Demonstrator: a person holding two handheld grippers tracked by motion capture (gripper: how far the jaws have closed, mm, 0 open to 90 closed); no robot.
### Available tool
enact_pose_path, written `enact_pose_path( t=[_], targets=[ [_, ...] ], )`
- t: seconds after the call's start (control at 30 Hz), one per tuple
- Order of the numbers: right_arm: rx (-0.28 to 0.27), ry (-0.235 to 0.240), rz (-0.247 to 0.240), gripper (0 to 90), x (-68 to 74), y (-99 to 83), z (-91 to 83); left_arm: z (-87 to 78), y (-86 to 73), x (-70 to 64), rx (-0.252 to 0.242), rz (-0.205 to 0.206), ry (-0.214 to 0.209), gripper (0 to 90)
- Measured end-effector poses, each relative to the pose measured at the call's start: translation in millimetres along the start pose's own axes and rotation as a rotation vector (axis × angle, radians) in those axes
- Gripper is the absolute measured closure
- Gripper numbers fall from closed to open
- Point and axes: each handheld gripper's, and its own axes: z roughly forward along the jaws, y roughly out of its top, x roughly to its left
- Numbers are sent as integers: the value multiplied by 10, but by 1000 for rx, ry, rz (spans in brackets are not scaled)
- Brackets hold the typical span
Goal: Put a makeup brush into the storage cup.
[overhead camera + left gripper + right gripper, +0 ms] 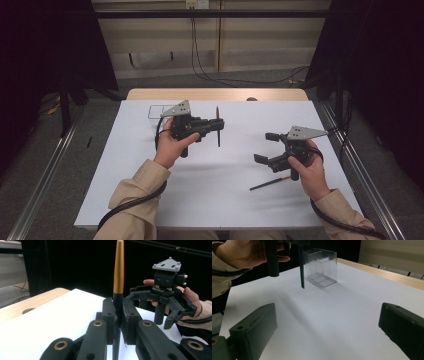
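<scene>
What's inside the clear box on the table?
Nothing visible: the clear box looks empty through its walls. The left claw holds a pen beside it, not inside.

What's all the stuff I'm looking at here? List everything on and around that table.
Held pen: one, gold and black, upright between the left gripper's jaws.
Lying pen: one, dark, on the sheet near the right hand.
Clear box: one, transparent, far left of the sheet.
White sheet: one, covering the table.
Wooden table: one, light brown.
Wall cables: several, black, behind the table.
Left gripper: black, shut on the pen.
Right gripper: black, open.
</scene>
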Motion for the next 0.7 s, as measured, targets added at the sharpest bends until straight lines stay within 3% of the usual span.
enact_pose_path(
  t=[0.7],
  targets=[
    [-16,-13,2,10,-25,-136,-227,-69,24,-4,5,17,20,830]
  ],
)
